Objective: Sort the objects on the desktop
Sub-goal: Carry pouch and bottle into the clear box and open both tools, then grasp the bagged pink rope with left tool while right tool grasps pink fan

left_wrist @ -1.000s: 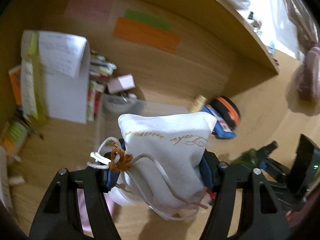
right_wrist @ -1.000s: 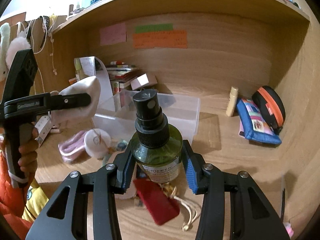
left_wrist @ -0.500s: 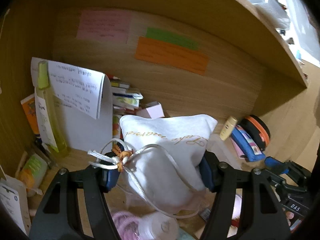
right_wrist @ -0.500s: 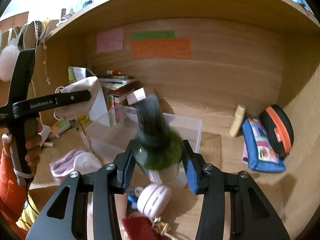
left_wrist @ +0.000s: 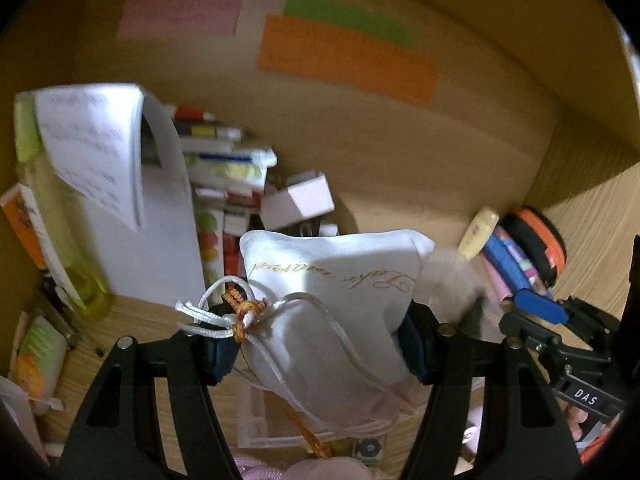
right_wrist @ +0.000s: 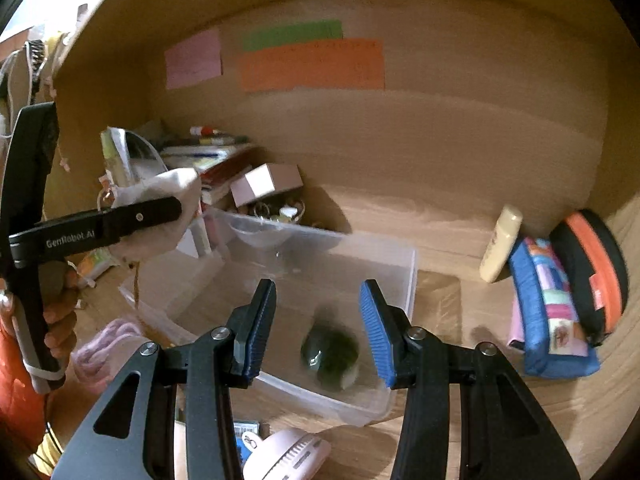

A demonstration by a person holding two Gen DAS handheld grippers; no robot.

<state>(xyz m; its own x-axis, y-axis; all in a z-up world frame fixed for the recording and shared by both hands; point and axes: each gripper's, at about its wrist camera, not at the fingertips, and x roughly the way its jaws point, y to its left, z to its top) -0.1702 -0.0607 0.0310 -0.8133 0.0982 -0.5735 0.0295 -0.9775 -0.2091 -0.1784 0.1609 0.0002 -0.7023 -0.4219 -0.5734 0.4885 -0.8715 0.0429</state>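
Note:
My left gripper (left_wrist: pixel 316 344) is shut on a white drawstring pouch (left_wrist: pixel 332 304) with gold lettering, held in the air above the clear plastic bin (left_wrist: pixel 256 420). In the right wrist view the pouch (right_wrist: pixel 160 200) hangs at the left over the bin's left end (right_wrist: pixel 408 264). My right gripper (right_wrist: pixel 318 332) is open and empty above the bin. The dark green spray bottle (right_wrist: pixel 330 354) lies blurred inside the bin, below my right fingers.
A cream tube (right_wrist: pixel 500 244), a blue pencil case (right_wrist: pixel 548 316) and a black-orange case (right_wrist: pixel 592 276) sit at the right. Books and a pink box (right_wrist: pixel 264 182) stand behind the bin. A pink fan (right_wrist: pixel 284 456) and pink cloth (right_wrist: pixel 104 348) lie in front.
My right gripper has opened and the green bottle has dropped into the bin. My left gripper has carried the pouch forward over the bin's left end.

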